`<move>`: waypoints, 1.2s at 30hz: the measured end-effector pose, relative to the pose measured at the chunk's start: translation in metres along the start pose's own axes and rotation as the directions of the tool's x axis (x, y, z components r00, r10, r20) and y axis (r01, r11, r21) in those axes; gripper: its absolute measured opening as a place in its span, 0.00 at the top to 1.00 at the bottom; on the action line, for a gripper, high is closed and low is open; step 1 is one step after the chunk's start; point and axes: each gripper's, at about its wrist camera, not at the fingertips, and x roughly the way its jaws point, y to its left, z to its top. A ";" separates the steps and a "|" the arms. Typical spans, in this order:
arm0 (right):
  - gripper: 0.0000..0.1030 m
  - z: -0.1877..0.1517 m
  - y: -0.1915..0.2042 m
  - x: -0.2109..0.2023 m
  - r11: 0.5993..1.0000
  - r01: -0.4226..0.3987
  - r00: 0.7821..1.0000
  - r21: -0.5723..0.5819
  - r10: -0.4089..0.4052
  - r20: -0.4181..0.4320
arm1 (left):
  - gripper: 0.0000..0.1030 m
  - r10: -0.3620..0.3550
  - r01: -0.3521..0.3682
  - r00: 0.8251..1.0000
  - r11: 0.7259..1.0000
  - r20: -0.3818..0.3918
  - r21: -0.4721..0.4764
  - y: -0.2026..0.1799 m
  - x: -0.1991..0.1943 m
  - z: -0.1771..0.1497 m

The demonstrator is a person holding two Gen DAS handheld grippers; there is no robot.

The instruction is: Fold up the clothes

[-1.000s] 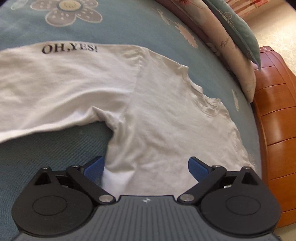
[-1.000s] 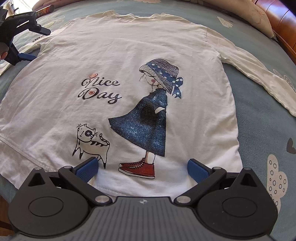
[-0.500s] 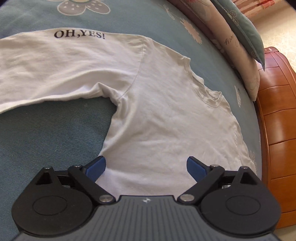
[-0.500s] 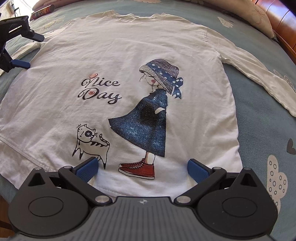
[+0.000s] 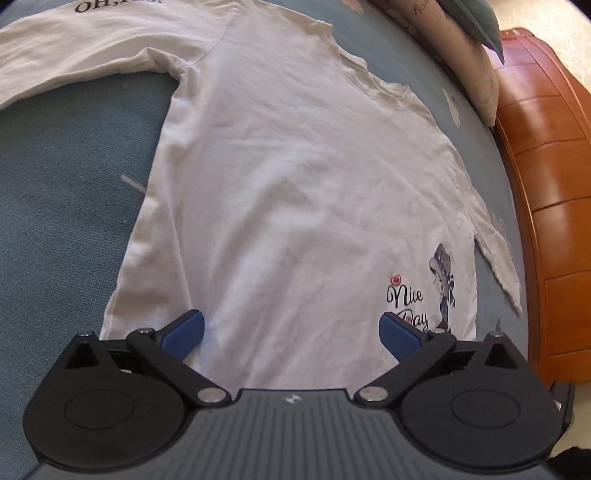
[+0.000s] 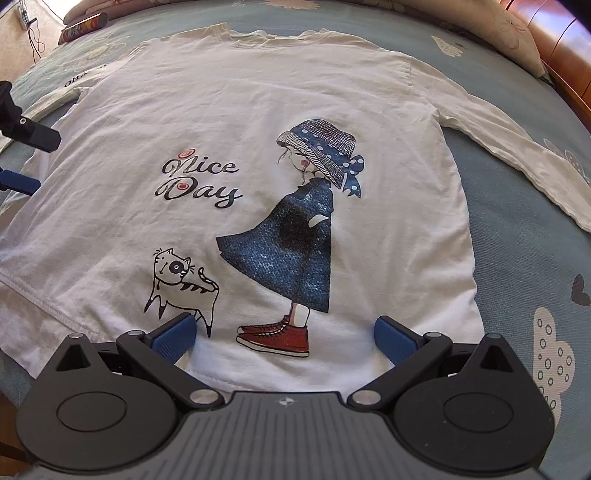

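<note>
A white long-sleeved shirt [image 6: 258, 122] lies flat, print side up, on a blue bedspread [image 6: 517, 258]. It shows a girl in a blue dress, a cat and the words "Nice Day". My right gripper [image 6: 284, 332] is open above the hem, blue pads wide apart, nothing between them. My left gripper [image 5: 291, 328] is open over the shirt [image 5: 295, 166] beside its left side seam. One sleeve [image 5: 92, 40] with "OH,YES!" lettering stretches out to the upper left. The other sleeve [image 6: 517, 155] runs toward the bed's right side. The left gripper's fingers [image 6: 29, 133] show at the right wrist view's left edge.
Patterned pillows [image 5: 465, 48] lean against an orange wooden headboard [image 5: 554, 184] at the right of the left wrist view. A dark cylindrical can [image 6: 83, 27] lies near the bed's far left corner. Bedspread [image 5: 55, 221] shows left of the shirt.
The left gripper has drawn back from the armpit along the shirt's side, so more of the body and the print now show. The right gripper has stayed put.
</note>
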 end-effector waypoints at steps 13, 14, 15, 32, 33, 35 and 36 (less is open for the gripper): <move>0.00 0.002 0.000 0.000 1.000 0.003 1.000 0.003 -0.003 -0.006 | 0.03 0.050 -0.050 0.994 0.999 0.102 -0.006 0.018 -0.017 0.010; 0.00 0.001 0.000 0.000 1.000 0.004 1.000 0.004 -0.004 -0.003 | 0.03 0.042 -0.042 0.992 0.999 0.120 -0.006 0.018 -0.020 0.017; 0.00 0.000 0.001 0.000 1.000 0.005 1.000 0.004 -0.005 0.001 | 0.03 0.034 -0.034 0.990 0.999 0.139 -0.006 0.018 -0.022 0.024; 0.00 0.003 0.001 -0.001 1.000 0.018 1.000 0.016 -0.018 -0.019 | 0.05 0.092 -0.113 0.956 0.992 0.280 0.060 0.018 -0.034 0.106; 0.00 0.004 0.001 0.000 1.000 0.021 1.000 0.019 -0.020 -0.024 | 0.05 0.079 -0.104 0.961 0.991 0.266 0.082 0.011 -0.037 0.097; 0.00 0.005 0.001 0.000 1.000 0.020 0.999 0.020 -0.019 -0.025 | 0.05 0.062 -0.093 0.974 0.987 0.220 0.133 0.000 -0.033 0.072; 0.00 0.005 0.000 0.000 1.000 0.017 1.000 0.018 -0.017 -0.025 | 0.05 0.064 -0.098 0.978 0.981 0.197 0.165 -0.005 -0.028 0.059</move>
